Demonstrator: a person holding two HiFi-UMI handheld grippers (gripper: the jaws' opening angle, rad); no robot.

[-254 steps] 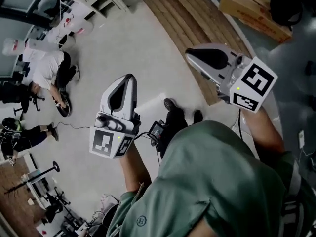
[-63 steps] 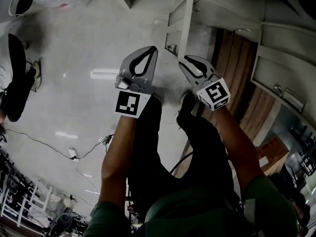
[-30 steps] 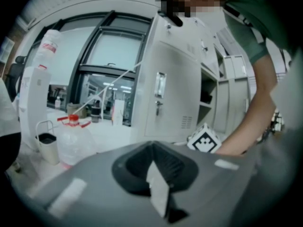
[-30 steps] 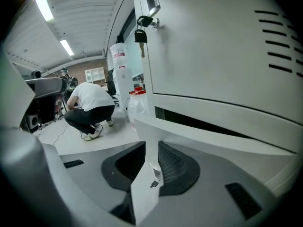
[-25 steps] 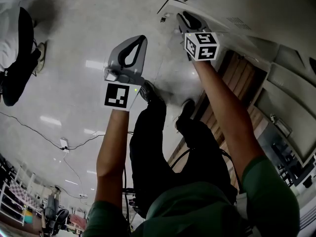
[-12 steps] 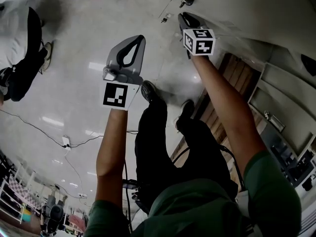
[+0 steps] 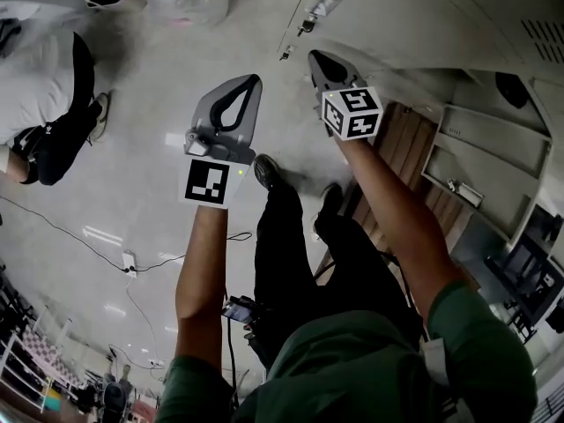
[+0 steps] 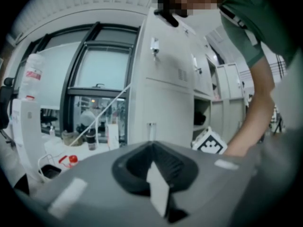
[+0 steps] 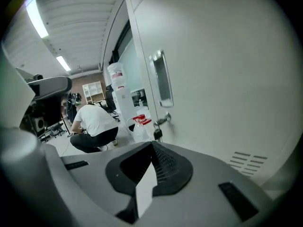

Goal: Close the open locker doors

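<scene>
- left gripper (image 7: 254, 81), middle of the head view: jaws together, nothing in them
- right gripper (image 7: 314, 57): jaws just closed, empty, near the locker door (image 7: 397, 16) at the top

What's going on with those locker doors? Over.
Left gripper shut, empty. Right gripper: jaws just closed, nothing between them. Locker door ahead looks shut, padlock hanging; open compartments further along. Nothing in the way.

Left tongs (image 8: 151, 145) closed before white lockers (image 8: 163, 98)
The tips met with nothing between; right of the nearest front an open compartment (image 8: 202, 115) showed, a green-sleeved arm (image 8: 255, 103) beside it, windows (image 8: 102, 74) at left
</scene>
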